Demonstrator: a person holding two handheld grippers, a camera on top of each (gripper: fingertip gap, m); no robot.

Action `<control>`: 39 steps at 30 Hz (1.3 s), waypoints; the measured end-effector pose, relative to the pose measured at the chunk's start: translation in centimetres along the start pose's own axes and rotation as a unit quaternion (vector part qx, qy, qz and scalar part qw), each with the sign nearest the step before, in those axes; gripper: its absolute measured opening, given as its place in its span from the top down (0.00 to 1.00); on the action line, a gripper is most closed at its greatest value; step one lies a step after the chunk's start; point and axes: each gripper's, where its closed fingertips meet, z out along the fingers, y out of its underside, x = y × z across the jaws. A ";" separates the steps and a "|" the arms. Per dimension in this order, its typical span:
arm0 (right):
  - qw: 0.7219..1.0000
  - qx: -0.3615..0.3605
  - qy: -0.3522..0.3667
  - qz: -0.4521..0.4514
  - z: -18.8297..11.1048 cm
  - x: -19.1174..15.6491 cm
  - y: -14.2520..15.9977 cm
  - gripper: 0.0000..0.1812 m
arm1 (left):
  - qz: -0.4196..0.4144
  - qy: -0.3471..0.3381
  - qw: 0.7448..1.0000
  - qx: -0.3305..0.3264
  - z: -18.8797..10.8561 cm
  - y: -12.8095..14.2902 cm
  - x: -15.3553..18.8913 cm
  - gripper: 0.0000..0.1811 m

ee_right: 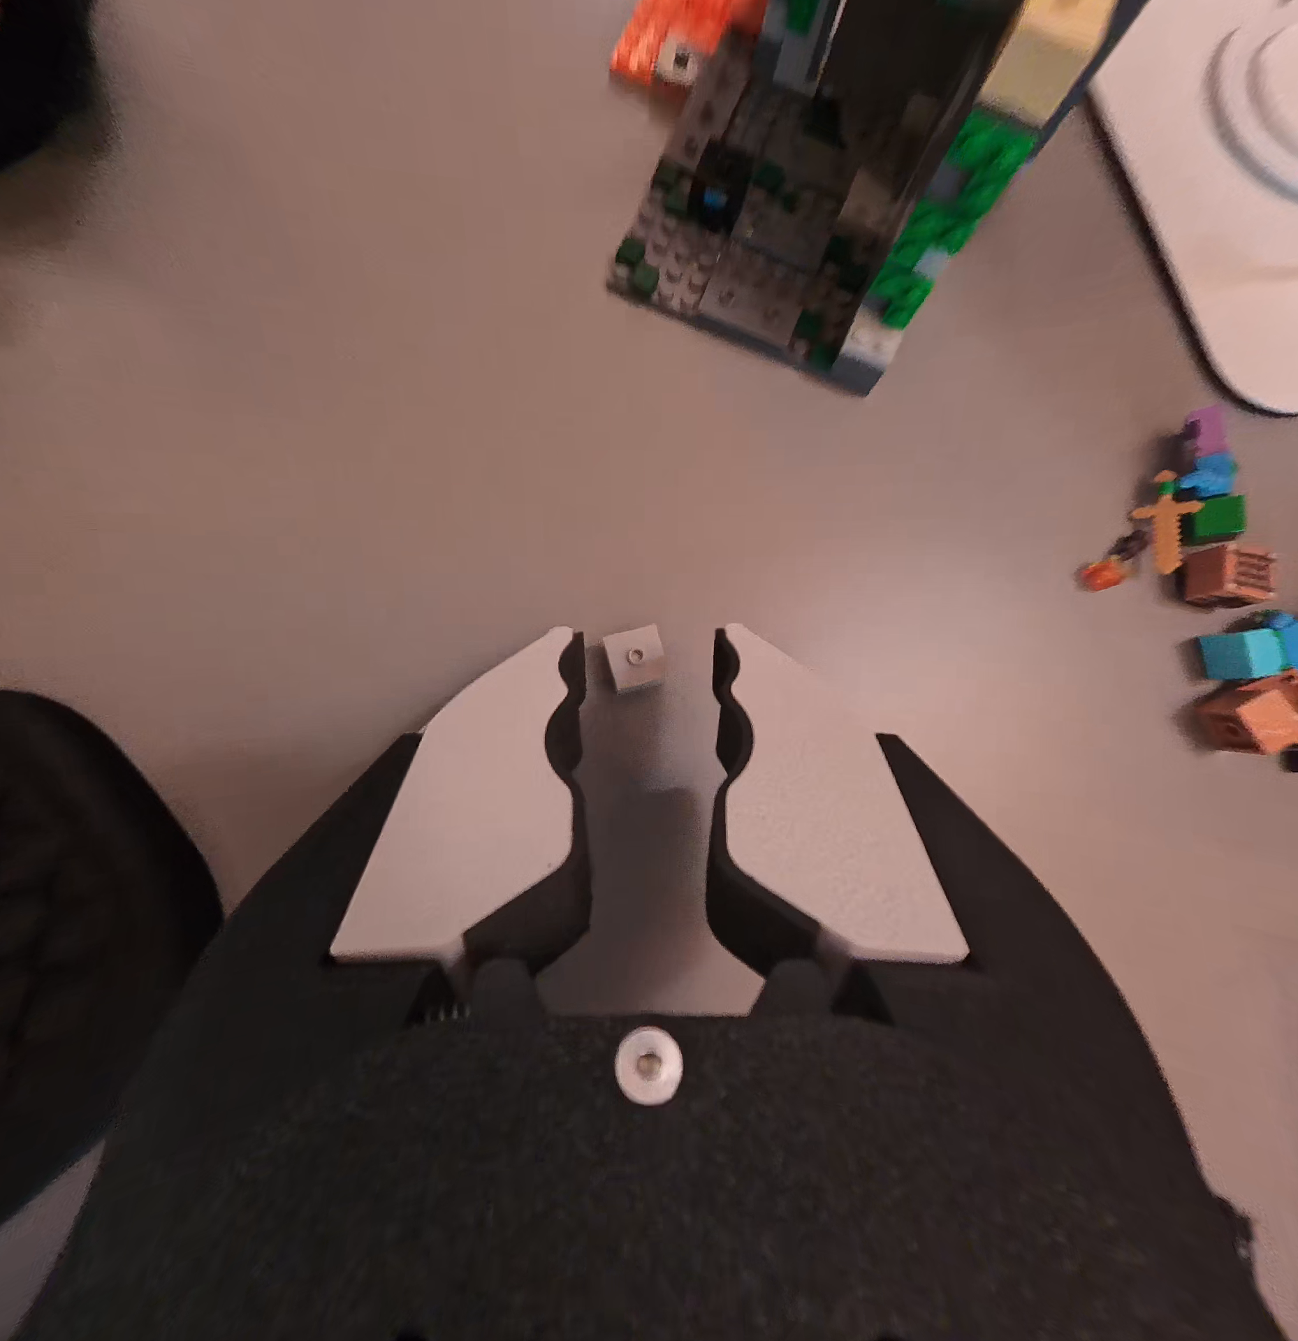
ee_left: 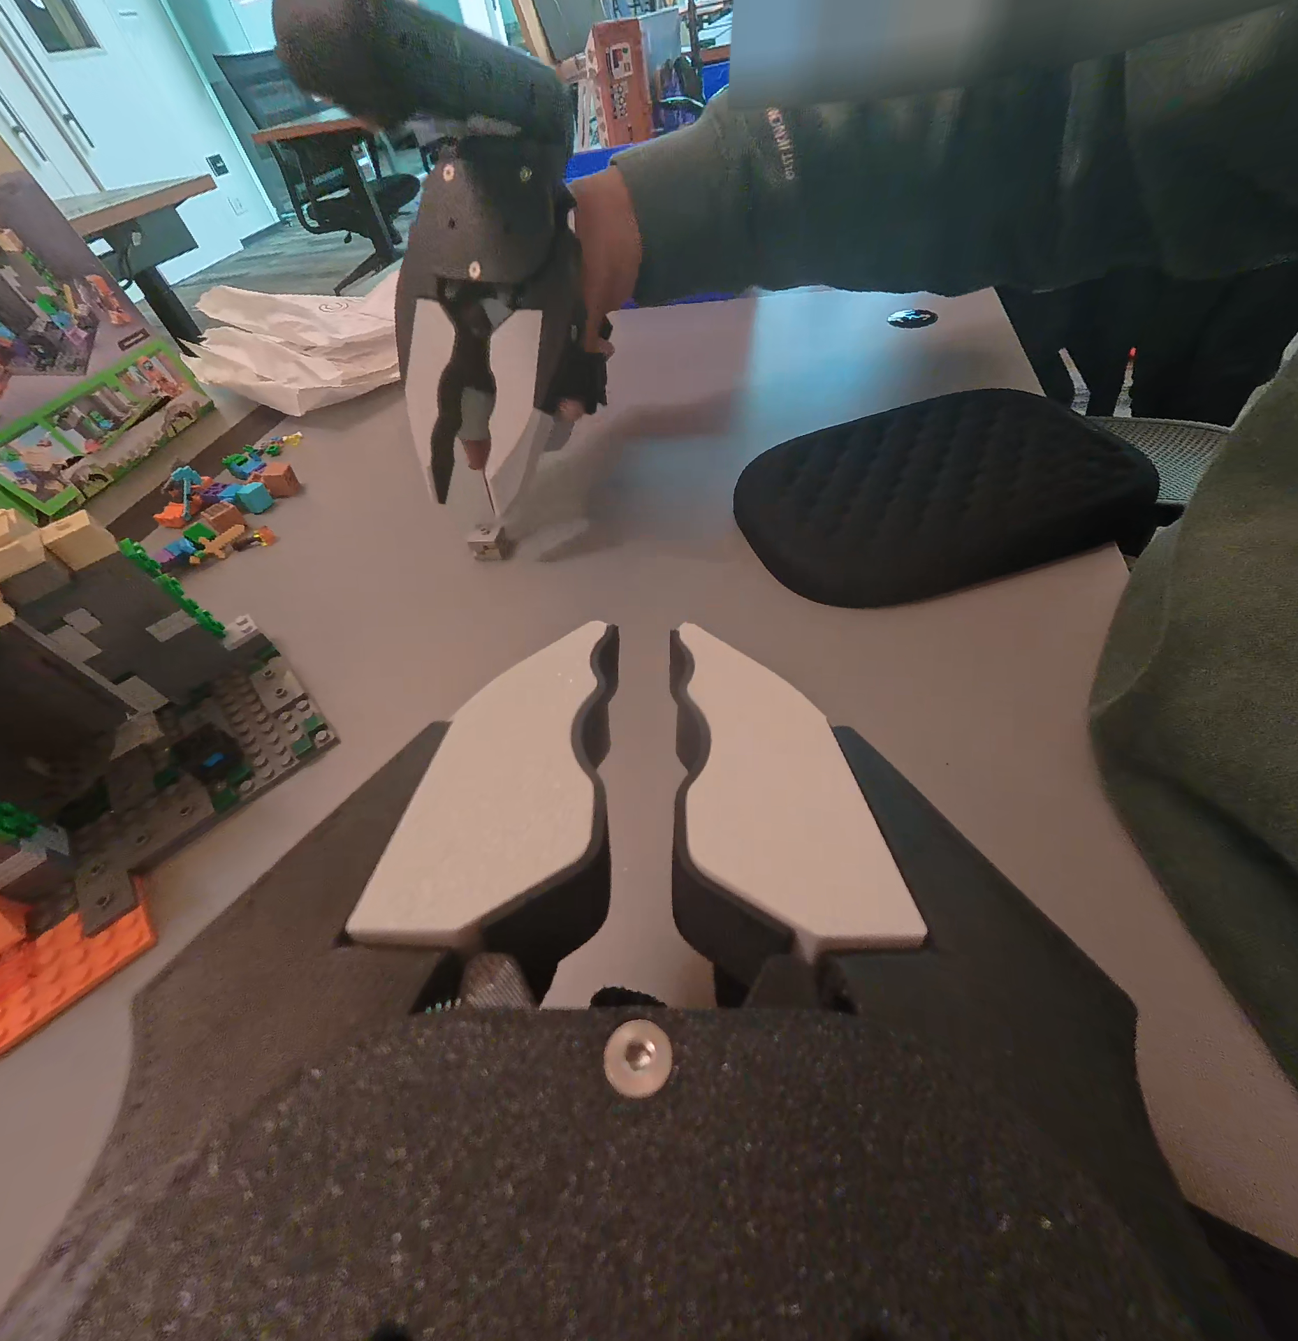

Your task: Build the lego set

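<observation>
On the grey surface the lego build stands largely assembled, loose pieces remaining, while the released right gripper straddles a grey brick; the left gripper hangs empty, parted.

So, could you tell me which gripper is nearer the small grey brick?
Right. The right gripper is open around the grey brick on the table; the left gripper is well back from it.

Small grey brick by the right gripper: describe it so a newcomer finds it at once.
On the grey table, away from the tall dark lego tower, sits one small grey square single-stud brick, between the open right gripper's tips. Unlike the colourful loose pieces, it lies alone.
</observation>
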 end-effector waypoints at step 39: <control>0.899 0.083 0.384 -0.195 -5.9 26.1 -11.3 0.92 | -0.133 -0.359 0.921 0.066 -5.1 -1.8 -17.5 1.00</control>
